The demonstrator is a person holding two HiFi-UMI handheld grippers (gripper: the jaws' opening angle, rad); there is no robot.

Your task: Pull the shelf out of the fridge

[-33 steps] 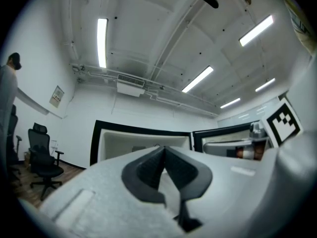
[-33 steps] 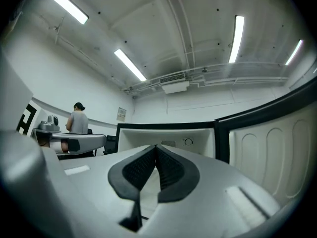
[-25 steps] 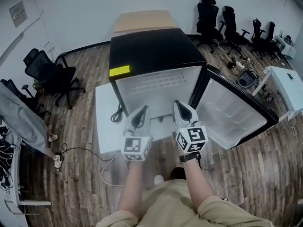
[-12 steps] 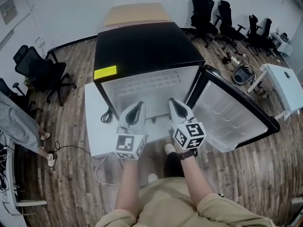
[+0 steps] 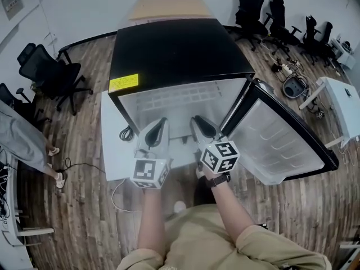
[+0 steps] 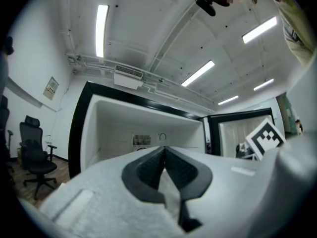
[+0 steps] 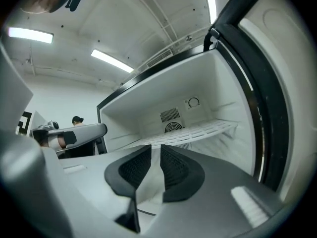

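Note:
A small black fridge [image 5: 180,49] stands with its door [image 5: 278,139] swung open to the right. Inside, a white wire shelf [image 5: 180,98] [image 7: 198,131] spans the cabinet at mid height. Both grippers are held just before the opening, below the shelf's front edge, touching nothing. My left gripper [image 5: 160,121] [image 6: 164,150] has its pads pressed together and is empty. My right gripper [image 5: 197,120] [image 7: 154,151] is opening, with a narrow gap between its pads and nothing in it. From the right gripper view the left gripper [image 7: 74,133] shows at the left.
The fridge sits on a white panel [image 5: 111,145] on the wood floor, with a black cable [image 5: 126,133] beside it. Office chairs [image 5: 48,75] stand at the left and back right [image 5: 270,13]. A white table [image 5: 346,103] is at the right, a person [image 5: 22,136] at the left.
Both grippers have moved forward, closer to the fridge opening, and the fridge now fills more of the head view. The shelf has not moved.

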